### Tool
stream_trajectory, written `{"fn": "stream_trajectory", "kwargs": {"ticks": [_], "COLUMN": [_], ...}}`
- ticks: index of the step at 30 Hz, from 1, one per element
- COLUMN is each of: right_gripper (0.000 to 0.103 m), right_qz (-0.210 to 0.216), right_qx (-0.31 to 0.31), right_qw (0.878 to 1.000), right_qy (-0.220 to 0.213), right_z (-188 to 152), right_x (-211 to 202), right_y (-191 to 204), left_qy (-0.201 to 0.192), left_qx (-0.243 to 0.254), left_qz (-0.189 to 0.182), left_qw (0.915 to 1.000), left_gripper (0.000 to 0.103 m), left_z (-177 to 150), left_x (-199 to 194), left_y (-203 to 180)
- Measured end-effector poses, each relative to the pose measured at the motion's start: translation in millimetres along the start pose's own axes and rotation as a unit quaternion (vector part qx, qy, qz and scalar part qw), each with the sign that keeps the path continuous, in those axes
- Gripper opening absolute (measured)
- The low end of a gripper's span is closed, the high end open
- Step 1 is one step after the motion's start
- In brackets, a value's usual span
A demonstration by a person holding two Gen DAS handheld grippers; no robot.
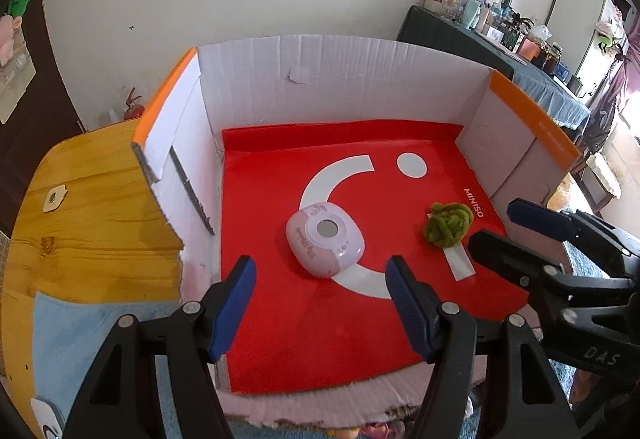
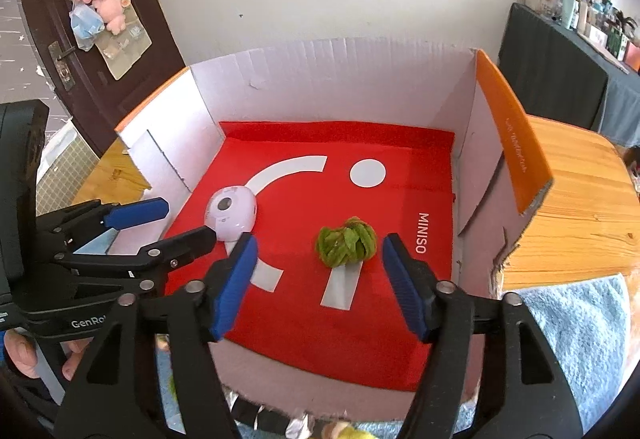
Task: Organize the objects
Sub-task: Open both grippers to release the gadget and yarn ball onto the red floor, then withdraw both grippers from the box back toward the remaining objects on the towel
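A pink and white rounded gadget [image 1: 325,241] lies on the red bag [image 1: 304,327] that lines the cardboard box [image 1: 340,79]. A green fuzzy ball [image 1: 448,224] lies to its right. My left gripper [image 1: 320,303] is open and empty, just in front of the gadget. My right gripper [image 2: 316,283] is open and empty, just in front of the green ball [image 2: 346,241]. The gadget [image 2: 232,213] shows at the left in the right wrist view, partly behind the left gripper's fingers [image 2: 136,216]. The right gripper's fingers [image 1: 540,217] show at the right in the left wrist view.
The box stands on a wooden table [image 1: 92,207] with a light blue towel [image 2: 588,339] at the front. Its walls rise at left, back and right [image 2: 516,143]. A cluttered dark table [image 1: 500,39] stands behind on the right, a door [image 2: 80,19] on the left.
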State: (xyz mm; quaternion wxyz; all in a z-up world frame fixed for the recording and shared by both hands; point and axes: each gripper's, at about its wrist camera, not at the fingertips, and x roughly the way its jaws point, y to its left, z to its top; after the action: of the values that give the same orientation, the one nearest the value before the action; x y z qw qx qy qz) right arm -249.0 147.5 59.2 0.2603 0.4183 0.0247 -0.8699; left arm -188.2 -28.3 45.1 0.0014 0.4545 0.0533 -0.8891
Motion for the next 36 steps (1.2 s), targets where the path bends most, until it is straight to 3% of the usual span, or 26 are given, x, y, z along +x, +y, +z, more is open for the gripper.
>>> {"fn": "stream_trajectory", "kwargs": {"ticks": [21, 36], "right_gripper": [0.087, 0.099], "right_qz": [0.011, 0.004], "right_qx": [-0.012, -0.025], "right_qw": [0.999, 0.998], "right_qy": [-0.034, -0.054], "right_z": [-19.1, -43.3], "right_x": [-38.5, -66.2], "right_y": [17.7, 33.5], "left_qy": [-0.035, -0.056], "left_qx": [-0.009, -0.001], "left_qz": [0.004, 0.006], "left_qw": [0.9994, 0.9984], "left_gripper": [0.088, 0.094], "left_z": [-21.8, -49.2], "left_x": [-40.3, -71.3], "left_y": [-1.6, -12.7]}}
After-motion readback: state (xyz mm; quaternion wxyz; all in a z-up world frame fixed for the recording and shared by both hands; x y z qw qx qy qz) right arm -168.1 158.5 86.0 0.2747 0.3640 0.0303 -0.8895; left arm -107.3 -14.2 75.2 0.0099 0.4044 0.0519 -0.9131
